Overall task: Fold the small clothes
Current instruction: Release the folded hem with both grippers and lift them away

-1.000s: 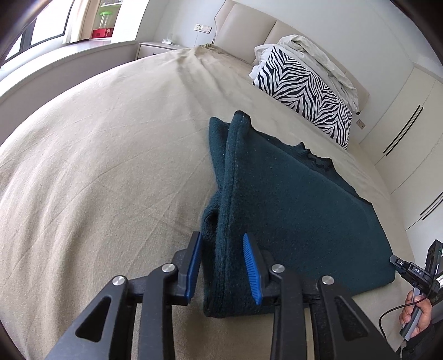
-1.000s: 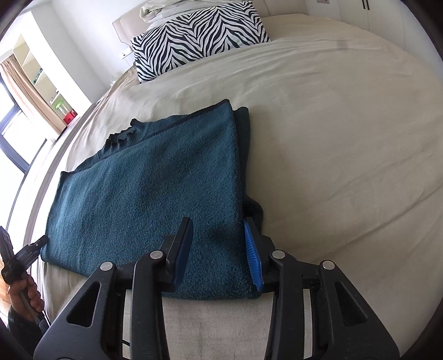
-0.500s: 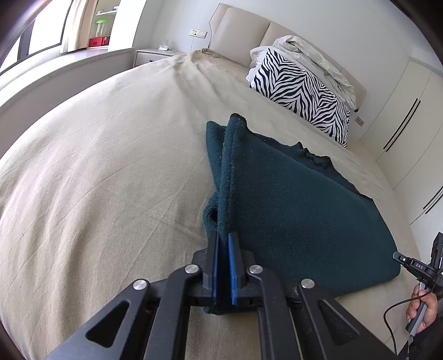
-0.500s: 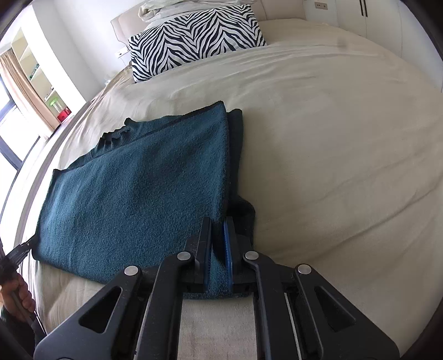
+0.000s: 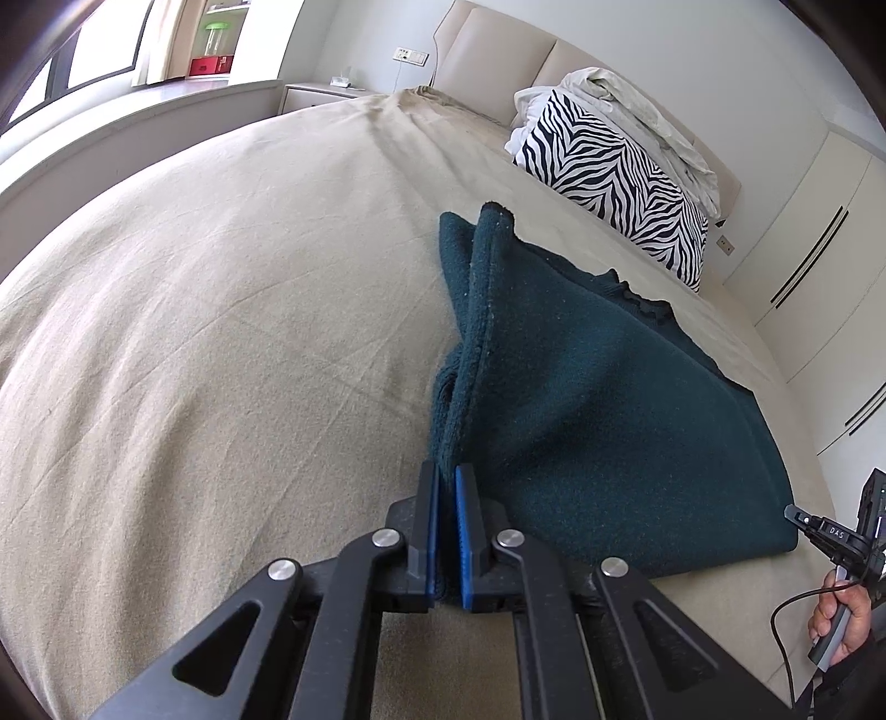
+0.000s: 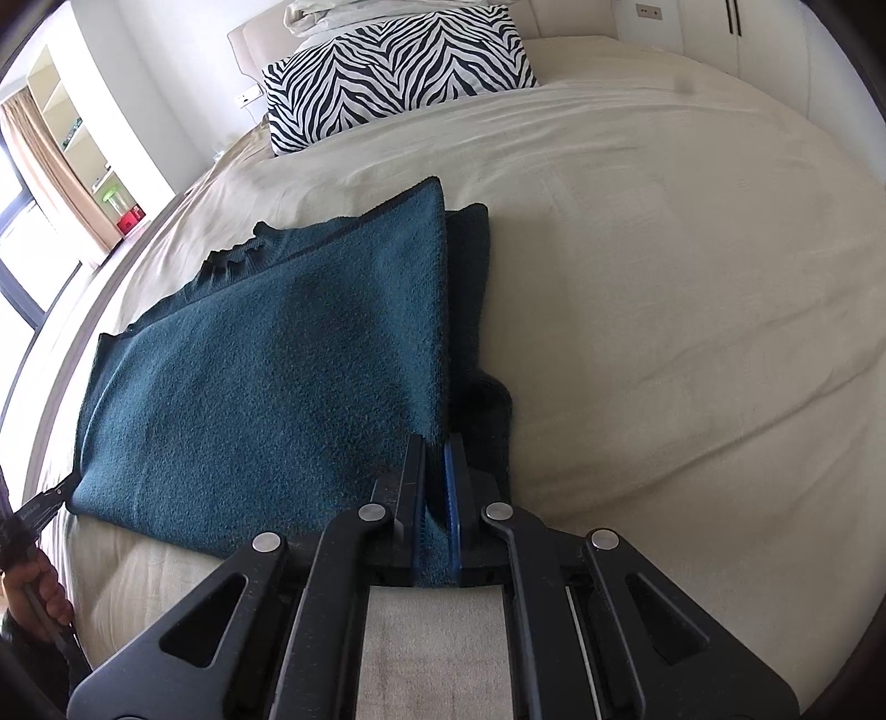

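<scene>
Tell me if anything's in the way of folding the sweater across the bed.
Nothing visible is. Both the left gripper and the right gripper are already shut on the near edge of the sweater. The bed around it is bare sheet; the zebra pillow sits far off by the headboard.

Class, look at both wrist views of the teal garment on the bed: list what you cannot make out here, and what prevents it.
- Left wrist view: the garment corner inside the left tool, covered by its pads.
- Right wrist view: the cloth pinched in the right tool, likewise covered.
- Both views: the garment's underside, against the bed.
- The items on the window shelf, too small.
</scene>
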Motion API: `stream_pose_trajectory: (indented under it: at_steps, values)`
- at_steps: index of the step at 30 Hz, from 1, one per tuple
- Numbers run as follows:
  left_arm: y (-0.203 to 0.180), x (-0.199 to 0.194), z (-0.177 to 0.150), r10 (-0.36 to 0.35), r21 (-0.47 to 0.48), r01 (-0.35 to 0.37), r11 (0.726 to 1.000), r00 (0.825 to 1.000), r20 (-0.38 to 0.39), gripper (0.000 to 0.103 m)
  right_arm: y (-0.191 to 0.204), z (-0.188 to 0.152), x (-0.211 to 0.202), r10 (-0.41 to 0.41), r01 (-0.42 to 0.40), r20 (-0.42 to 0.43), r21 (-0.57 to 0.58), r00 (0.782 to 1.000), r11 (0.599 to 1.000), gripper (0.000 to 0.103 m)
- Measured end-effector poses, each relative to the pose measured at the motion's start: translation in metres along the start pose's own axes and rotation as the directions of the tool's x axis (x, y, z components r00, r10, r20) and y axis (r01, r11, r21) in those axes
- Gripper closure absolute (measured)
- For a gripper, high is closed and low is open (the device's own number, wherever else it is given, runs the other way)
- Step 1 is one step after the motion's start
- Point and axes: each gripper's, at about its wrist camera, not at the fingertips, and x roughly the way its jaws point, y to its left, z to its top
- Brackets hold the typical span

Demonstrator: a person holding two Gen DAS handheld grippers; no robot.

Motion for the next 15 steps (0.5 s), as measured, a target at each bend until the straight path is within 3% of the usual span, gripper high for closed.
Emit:
stream_pose_trajectory:
  at_steps: [8,15]
  values:
    - [0.002,0.002,0.001,-0.013,-0.017,0.013,1.000,1.000,-0.008,0.096,-0.016,-0.002,-0.001,0.084,-0.082,-0.005,0.121,0.996,0.989,0.098]
    - [0.005,0.002,0.002,-0.012,-0.011,0.011,1.000,1.000,-0.011,0.096,-0.024,-0.004,-0.007,0.111,-0.106,-0.017,0.184,0.994,0.977,0.098]
